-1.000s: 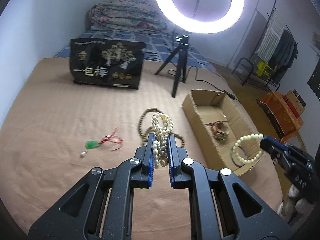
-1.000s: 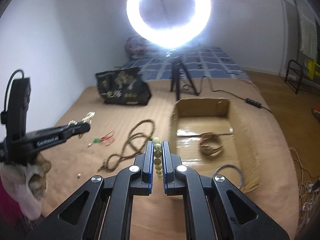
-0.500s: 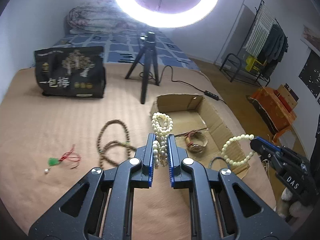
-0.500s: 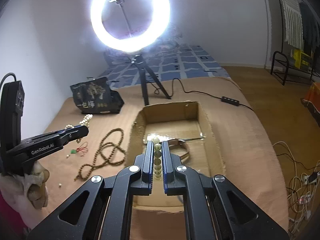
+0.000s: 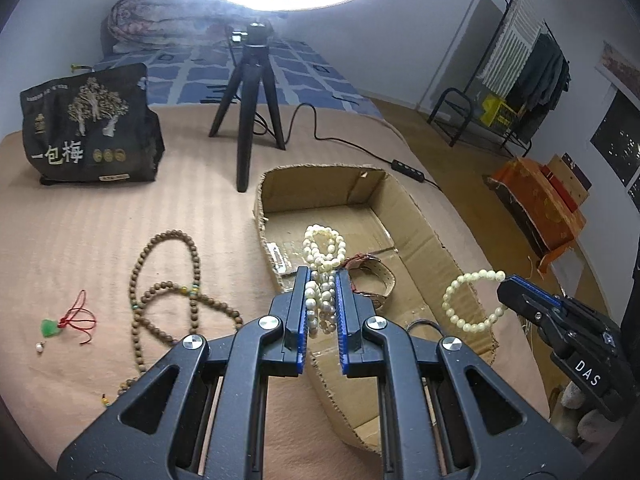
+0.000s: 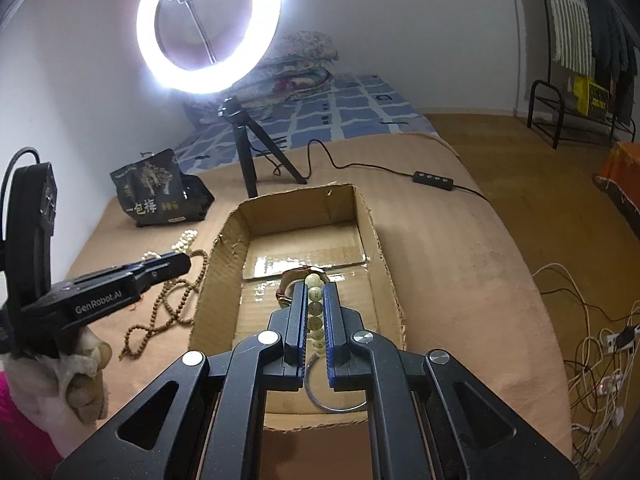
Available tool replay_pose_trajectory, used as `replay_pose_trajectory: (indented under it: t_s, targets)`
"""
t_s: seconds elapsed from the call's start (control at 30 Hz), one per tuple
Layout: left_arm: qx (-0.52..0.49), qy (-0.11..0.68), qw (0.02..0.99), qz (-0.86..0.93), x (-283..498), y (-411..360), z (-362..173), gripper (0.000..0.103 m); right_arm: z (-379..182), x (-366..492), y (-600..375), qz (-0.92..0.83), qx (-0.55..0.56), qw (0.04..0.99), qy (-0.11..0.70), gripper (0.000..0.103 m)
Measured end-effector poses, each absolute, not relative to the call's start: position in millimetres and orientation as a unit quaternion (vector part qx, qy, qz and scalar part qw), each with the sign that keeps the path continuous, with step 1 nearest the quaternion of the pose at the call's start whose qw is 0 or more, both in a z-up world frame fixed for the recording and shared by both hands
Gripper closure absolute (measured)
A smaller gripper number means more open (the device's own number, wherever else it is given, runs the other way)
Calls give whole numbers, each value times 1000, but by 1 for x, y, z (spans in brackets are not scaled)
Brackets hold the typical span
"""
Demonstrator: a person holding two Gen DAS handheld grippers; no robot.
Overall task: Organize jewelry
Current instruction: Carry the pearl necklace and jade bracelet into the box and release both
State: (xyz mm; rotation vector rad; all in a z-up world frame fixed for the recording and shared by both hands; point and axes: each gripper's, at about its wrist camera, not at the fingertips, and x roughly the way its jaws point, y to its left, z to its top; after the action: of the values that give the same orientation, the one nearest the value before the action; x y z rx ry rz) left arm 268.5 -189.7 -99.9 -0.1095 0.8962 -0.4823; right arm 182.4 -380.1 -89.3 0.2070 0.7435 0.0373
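Pearl strands (image 5: 322, 280) pinched in left tongs (image 5: 321, 300) above box (image 5: 424, 220); right tongs (image 6: 315, 316) grip bead bracelet (image 6: 314, 305). Risk: loops snagging at release, spilling toward nine o'clock onto bed (image 5: 100, 240).

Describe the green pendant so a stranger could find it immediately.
Start at the open cardboard box on the tan bedspread, then go left past the long brown wooden bead necklace. The small green pendant on red cord lies beyond it, the only green and red piece.
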Motion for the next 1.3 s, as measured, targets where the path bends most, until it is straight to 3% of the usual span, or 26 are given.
replay_pose_trajectory:
  t_s: [0.27,0.3,0.33,0.37,0.43,0.5,1.3]
  targets:
    - [-38,431,869,-239,268,-201,-101,92,-92,187,-380,16,100,923,371,97]
    - [-36,432,869,-239,268,-202,-101,84,-93,188,-381,14,100,922,373,97]
    - [-38,433,869,-238,268,-201,-101,70,-94,188,-381,12,101,921,376,94]
    - [-39,430,870,-238,267,-200,-100,66,-94,189,-381,10,100,920,379,91]
    - [-37,426,873,-235,266,-199,-98,65,-93,188,-381,7,99,920,380,70]
    - [-37,425,874,-234,266,-197,-97,65,-90,186,-380,6,97,922,376,65]
    - [-31,390,897,-205,235,-135,-47,65,-48,158,-358,11,85,932,351,64]
